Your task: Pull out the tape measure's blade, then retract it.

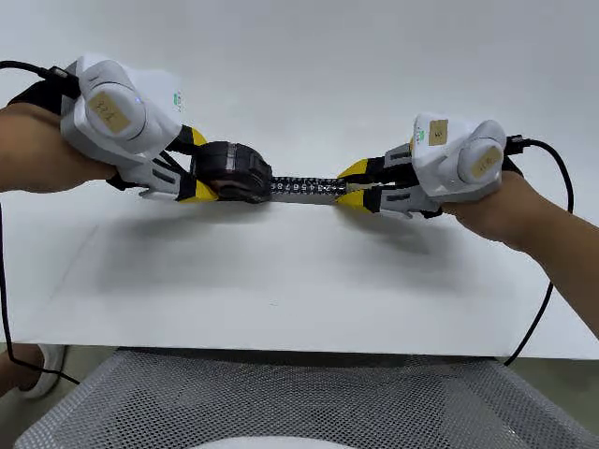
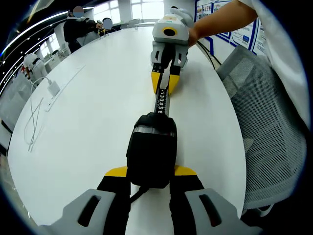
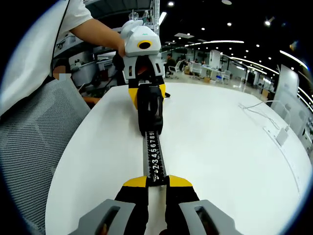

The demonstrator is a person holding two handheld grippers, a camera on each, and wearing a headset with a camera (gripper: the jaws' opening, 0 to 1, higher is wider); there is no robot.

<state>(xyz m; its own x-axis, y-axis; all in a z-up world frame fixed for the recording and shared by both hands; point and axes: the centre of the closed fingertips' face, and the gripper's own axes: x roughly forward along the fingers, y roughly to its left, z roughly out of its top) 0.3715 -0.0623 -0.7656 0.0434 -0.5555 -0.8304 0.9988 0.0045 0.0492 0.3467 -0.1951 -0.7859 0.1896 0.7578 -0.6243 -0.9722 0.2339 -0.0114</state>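
Black tape measure (image 1: 232, 171) sits clamped between the fingers of my left gripper (image 1: 198, 166) over the bench (image 1: 281, 290). Its blade (image 1: 304, 187) reaches my right gripper (image 1: 353, 184), whose fingers pinch its tip. I read the numerals sharply in the right gripper view; the head view blurs them.

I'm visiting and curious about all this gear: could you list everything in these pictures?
Tape measure: one, black, clamped by left gripper.
Blade: one, black, white numerals, between case and right gripper.
Table: one, white, underneath.
Chair: one, grey mesh, at table's near edge.
White cables: a few, farther across the table.
Black cables: two, trailing from the grippers.
Left gripper: one, white, yellow-tipped, shut on tape measure.
Right gripper: one, same colours, shut on blade.
Hands: two, holding the grippers.
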